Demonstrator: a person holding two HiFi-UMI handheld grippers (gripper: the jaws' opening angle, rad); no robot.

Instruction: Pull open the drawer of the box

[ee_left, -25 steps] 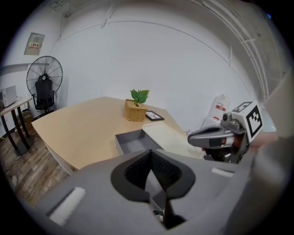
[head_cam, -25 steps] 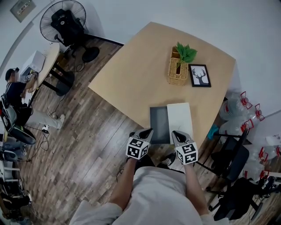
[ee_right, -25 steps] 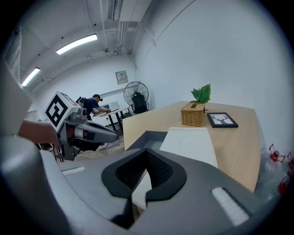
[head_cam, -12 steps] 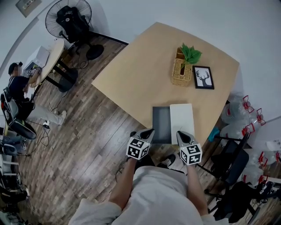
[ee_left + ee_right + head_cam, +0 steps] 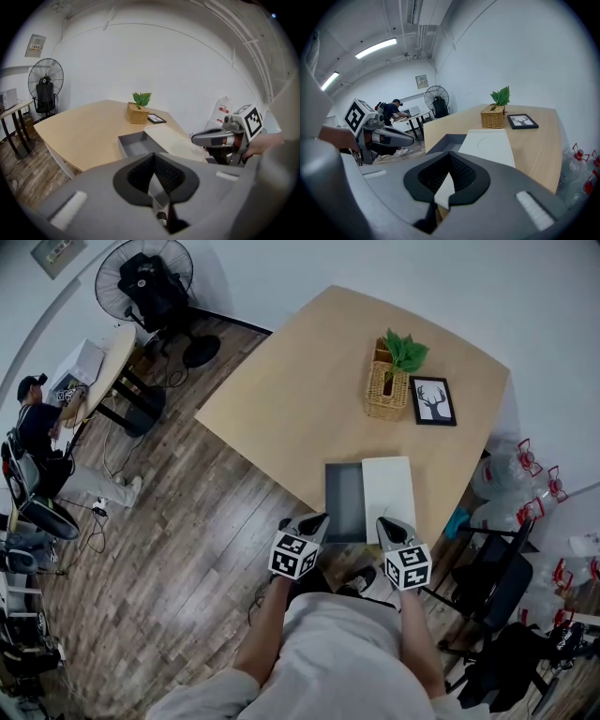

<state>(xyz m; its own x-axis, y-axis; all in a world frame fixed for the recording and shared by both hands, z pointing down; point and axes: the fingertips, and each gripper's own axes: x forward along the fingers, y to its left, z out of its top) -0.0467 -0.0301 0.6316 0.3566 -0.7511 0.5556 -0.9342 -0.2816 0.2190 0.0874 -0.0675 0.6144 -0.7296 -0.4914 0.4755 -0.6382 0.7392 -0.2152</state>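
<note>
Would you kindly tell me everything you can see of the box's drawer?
The drawer is a shallow, dark grey rectangular tray, plastic-looking and apparently empty. It is slid well out of the flat white box, toward the person's left. It lies level over the tan table, and its near corner seems to reach past the table's edge.

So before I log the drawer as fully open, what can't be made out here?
- Near end of the drawer, and any handle: in the left gripper view it is hidden behind the left gripper; in the head view it is too small.
- Near end of the box: in the right gripper view it is hidden behind the right gripper.
- Inside of the basket: in the head view the plant covers it.
</note>
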